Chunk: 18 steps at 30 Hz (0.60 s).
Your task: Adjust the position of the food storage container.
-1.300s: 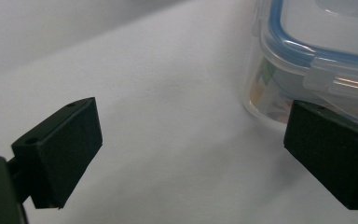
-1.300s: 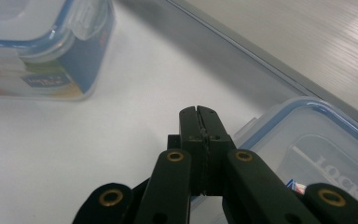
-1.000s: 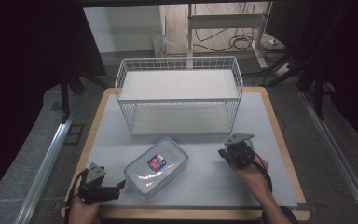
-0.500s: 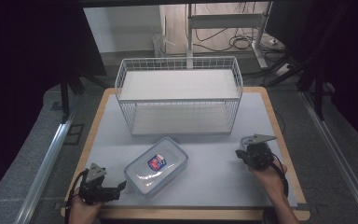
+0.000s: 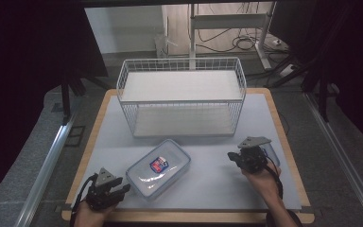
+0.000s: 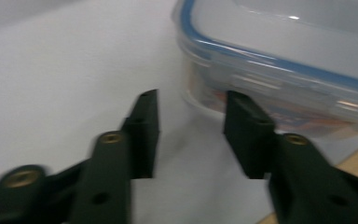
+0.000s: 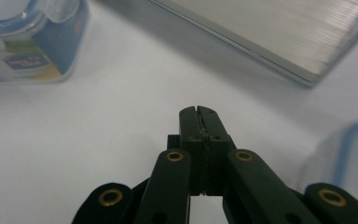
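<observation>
The clear plastic box (image 5: 159, 168) with a blue-edged lid and a small label on top lies on the pale mat of the table (image 5: 208, 189), near the front edge and left of the middle, turned at an angle; it is in the same place as in the earlier pictures. Just to its left is the left gripper (image 5: 118, 191), held low over the mat. In the left gripper view its jaws stand apart with only bare mat between them, and the right jaw's tip is at the near corner of the box (image 6: 279, 70), but whether it touches I cannot tell. These jaws have just been closing and are now narrower than before, with nothing gripped. The right gripper (image 5: 234, 158) is well apart from the box on the right side of the mat, jaws pressed together on nothing; since a second ago it moved outward to the right. Behind everything stands the white wire basket (image 5: 182, 97), unmoved.
</observation>
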Each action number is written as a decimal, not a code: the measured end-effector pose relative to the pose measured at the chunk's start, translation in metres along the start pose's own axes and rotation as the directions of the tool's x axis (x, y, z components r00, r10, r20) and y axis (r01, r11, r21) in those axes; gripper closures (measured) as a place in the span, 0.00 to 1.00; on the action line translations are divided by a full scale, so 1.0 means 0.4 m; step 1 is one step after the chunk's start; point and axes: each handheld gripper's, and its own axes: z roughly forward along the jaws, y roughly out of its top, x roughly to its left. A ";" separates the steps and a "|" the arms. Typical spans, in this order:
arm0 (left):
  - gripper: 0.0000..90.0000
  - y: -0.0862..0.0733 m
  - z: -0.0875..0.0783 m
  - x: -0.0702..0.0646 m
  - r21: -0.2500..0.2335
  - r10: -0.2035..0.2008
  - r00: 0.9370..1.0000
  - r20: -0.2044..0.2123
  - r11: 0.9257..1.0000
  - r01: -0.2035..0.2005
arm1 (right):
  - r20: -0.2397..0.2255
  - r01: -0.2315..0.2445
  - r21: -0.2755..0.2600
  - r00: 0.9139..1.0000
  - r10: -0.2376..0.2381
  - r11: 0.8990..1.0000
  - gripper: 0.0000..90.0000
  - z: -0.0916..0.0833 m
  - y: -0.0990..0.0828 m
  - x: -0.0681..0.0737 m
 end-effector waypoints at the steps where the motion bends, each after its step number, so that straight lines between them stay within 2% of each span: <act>1: 0.80 -0.001 0.004 0.000 0.005 -0.006 1.000 0.019 1.000 0.006 | -0.018 0.001 -0.002 1.000 -0.001 1.000 1.00 0.009 0.006 0.008; 2: 0.80 -0.001 0.008 -0.001 0.007 -0.016 0.999 0.038 1.000 0.016 | -0.018 0.001 -0.002 1.000 -0.001 1.000 1.00 0.009 0.006 0.008; 3: 0.87 -0.001 0.017 -0.003 0.024 -0.014 0.999 0.046 1.000 0.013 | -0.034 0.003 -0.004 0.999 -0.003 1.000 1.00 0.018 0.013 0.015; 6: 0.91 0.002 0.022 -0.002 0.027 -0.023 0.998 0.057 0.999 0.021 | -0.058 0.003 -0.008 0.998 -0.004 1.000 1.00 0.031 0.021 0.022; 9: 0.96 0.012 0.037 0.002 0.023 -0.048 0.996 0.076 0.999 0.046 | -0.089 0.008 -0.004 0.996 -0.009 1.000 1.00 0.057 0.035 0.037; 13: 0.99 0.025 0.065 0.005 0.045 -0.046 0.996 0.078 0.998 0.043 | -0.119 0.025 0.002 0.993 -0.025 1.000 0.99 0.076 0.043 0.060; 18: 0.99 0.047 0.086 0.011 0.046 -0.049 0.996 0.071 0.998 0.045 | -0.138 0.028 0.006 0.990 -0.027 1.000 0.99 0.096 0.052 0.067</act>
